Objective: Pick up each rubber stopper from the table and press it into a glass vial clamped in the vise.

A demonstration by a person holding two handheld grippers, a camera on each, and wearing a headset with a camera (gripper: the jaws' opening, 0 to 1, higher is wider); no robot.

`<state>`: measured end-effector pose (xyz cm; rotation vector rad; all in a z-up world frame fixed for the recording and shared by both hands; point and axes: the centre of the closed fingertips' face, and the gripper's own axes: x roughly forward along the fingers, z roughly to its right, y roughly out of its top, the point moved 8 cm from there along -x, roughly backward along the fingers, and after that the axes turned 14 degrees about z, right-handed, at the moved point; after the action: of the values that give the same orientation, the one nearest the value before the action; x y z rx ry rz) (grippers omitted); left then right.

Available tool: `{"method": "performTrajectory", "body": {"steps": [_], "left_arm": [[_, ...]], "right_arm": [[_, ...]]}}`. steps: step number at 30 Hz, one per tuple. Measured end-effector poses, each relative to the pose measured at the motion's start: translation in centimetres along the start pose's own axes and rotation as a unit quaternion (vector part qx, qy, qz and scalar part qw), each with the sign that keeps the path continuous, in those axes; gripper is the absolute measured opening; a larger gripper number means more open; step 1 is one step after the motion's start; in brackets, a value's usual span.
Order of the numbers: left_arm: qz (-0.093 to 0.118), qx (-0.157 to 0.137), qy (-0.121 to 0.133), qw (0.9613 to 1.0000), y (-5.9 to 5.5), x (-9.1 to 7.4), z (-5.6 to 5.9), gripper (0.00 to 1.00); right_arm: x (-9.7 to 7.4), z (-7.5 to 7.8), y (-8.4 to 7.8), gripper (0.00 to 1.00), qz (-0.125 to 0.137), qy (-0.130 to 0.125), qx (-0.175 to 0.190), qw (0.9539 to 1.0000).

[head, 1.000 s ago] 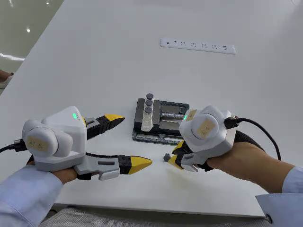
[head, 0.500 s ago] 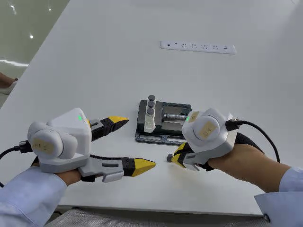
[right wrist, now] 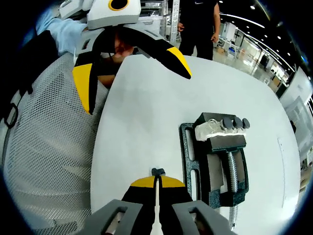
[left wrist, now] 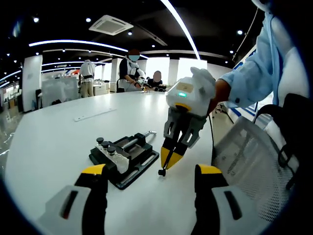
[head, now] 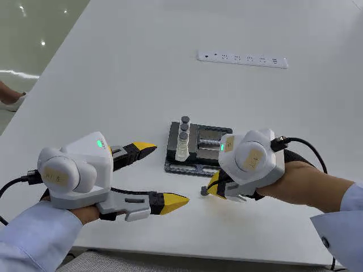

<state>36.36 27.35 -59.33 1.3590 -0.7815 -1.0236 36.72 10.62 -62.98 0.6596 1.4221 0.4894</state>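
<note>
Pinched between the closed yellow tips of the right gripper (head: pixel 211 190): a small dark rubber stopper (head: pixel 203 191), low over the white table (head: pixel 142 68), just in front of the black vise (head: pixel 211 152). Clamped upright in that vise, in a row: three glass vials (head: pixel 183 139), each already capped in grey. Spread wide and holding nothing, off to the side: the left gripper (head: pixel 167 173). Same grip and same spacing as a second ago, with only a small shift of the head camera. Farther back: a white power strip (head: pixel 243 58). Too blurred to read: tan stickers (head: pixel 250 160) on both gripper housings.
</note>
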Motion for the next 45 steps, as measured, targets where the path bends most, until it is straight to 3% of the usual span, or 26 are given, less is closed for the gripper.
{"method": "performTrajectory", "body": {"steps": [1,2,4,9,11,13,15,20,24,29,33,39,41,45], "left_arm": [[0.0,0.0,0.001,1.0,0.0,0.0,0.0,0.69],[0.0,-0.001,0.001,1.0,0.0,0.0,0.0,0.69],[-0.001,-0.002,0.002,1.0,-0.1,-0.1,0.0,0.69],[-0.004,-0.004,0.005,1.0,-0.2,-0.3,-0.1,0.69],[-0.005,-0.005,0.007,1.0,-0.3,-0.3,-0.2,0.69],[-0.005,-0.006,0.008,0.9999,-0.3,-0.4,-0.2,0.69],[-0.006,-0.007,0.01,0.9999,-0.3,-0.4,-0.3,0.69],[-0.009,-0.011,0.012,0.9998,-0.5,-0.4,-0.4,0.69],[-0.01,-0.013,0.015,0.9998,-0.6,-0.4,-0.4,0.69],[-0.01,-0.014,0.017,0.9997,-0.6,-0.4,-0.5,0.69],[-0.01,-0.014,0.015,0.9997,-0.6,-0.4,-0.4,0.69],[-0.009,-0.012,0.013,0.9998,-0.6,-0.4,-0.3,0.69],[-0.009,-0.011,0.012,0.9998,-0.5,-0.4,-0.2,0.69],[-0.006,-0.01,0.013,0.9998,-0.4,-0.5,-0.3,0.69]], "right_arm": [[0.0,0.1,0.0,0.0,-0.007,0.004,0.0,1.0],[0.0,0.2,0.1,0.0,-0.007,0.023,-0.02,0.9995],[0.1,0.5,0.2,0.0,-0.015,0.026,-0.024,0.9993],[0.6,0.9,0.9,0.0,-0.007,0.083,-0.065,0.9944],[0.9,1.2,0.9,0.0,-0.012,0.089,-0.063,0.9939],[1.2,1.6,1.0,0.0,-0.013,0.103,-0.097,0.9899],[1.3,1.9,0.9,0.0,-0.018,0.112,-0.094,0.989],[1.5,2.0,1.1,0.0,-0.023,0.154,-0.13,0.9793],[1.6,2.2,0.6,0.0,-0.044,0.165,-0.142,0.975],[1.5,2.2,0.6,0.0,-0.042,0.161,-0.135,0.9767],[1.4,2.1,0.5,0.0,-0.045,0.147,-0.118,0.981],[1.0,1.9,0.6,0.07,-0.035,0.108,-0.078,0.9904],[0.8,1.8,0.5,0.1,-0.036,0.084,-0.052,0.9944],[0.5,1.3,0.4,0.12,-0.012,0.03,0.006,0.9994]]}}
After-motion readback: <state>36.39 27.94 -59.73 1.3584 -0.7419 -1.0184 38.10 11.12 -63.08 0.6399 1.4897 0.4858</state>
